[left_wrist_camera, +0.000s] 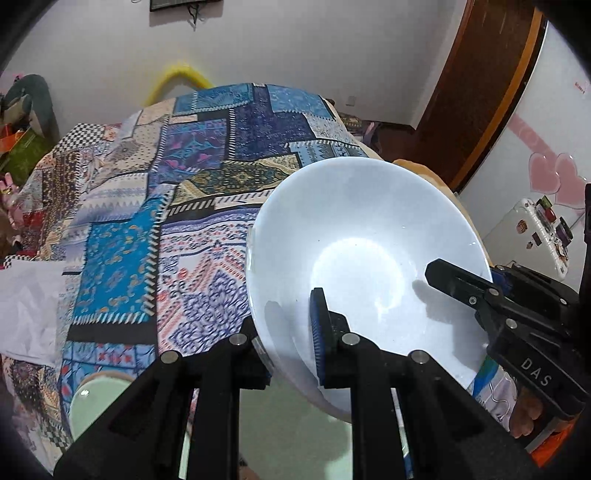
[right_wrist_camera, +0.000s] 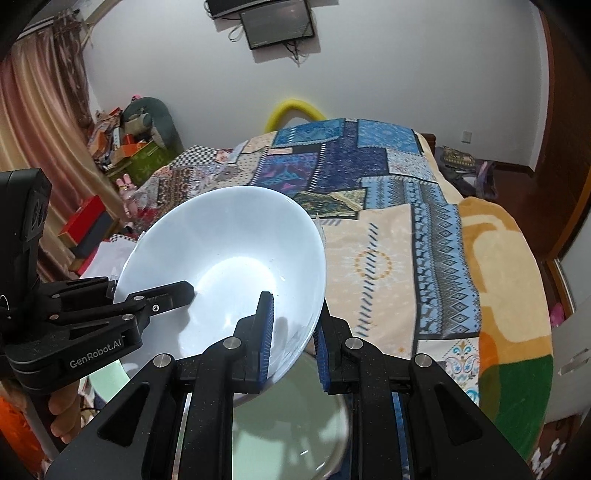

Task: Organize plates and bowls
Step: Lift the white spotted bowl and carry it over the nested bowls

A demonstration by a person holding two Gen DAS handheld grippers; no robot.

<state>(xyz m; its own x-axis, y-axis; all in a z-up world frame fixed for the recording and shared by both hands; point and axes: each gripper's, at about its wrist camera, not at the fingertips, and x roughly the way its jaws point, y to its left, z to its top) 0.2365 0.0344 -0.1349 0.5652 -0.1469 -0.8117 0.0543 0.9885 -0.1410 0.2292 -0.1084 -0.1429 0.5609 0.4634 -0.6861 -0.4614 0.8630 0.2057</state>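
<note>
1. I hold a white bowl (left_wrist_camera: 364, 251) between my two grippers, one on each side of its rim, tilted so its inside faces the cameras.
2. My left gripper (left_wrist_camera: 291, 354) is clamped on the near-left part of the rim: one blue-padded finger (left_wrist_camera: 319, 332) lies inside the bowl, the other is outside, under the wall.
3. My right gripper (right_wrist_camera: 293, 345) is clamped on the opposite side of the rim. In the right wrist view one blue pad (right_wrist_camera: 266, 332) presses inside the bowl and the other sits just outside the wall.
4. Each gripper shows in the other's camera: the right one (left_wrist_camera: 458, 284) reaches in over the rim from the right in the left wrist view, and the left one (right_wrist_camera: 162, 295) comes in from the left in the right wrist view.
5. The bowl is off any surface, with a patchwork bedspread (left_wrist_camera: 207, 155) spread out behind and beyond it.
6. Below the bowl, close to my fingers, lies a pale green dish (right_wrist_camera: 291, 417); I cannot tell whether it is a plate or a bowl.
7. Another pale green piece (left_wrist_camera: 96, 402) shows at the lower left of the left wrist view.
8. A screen (right_wrist_camera: 277, 24) hangs on the far white wall.
</note>
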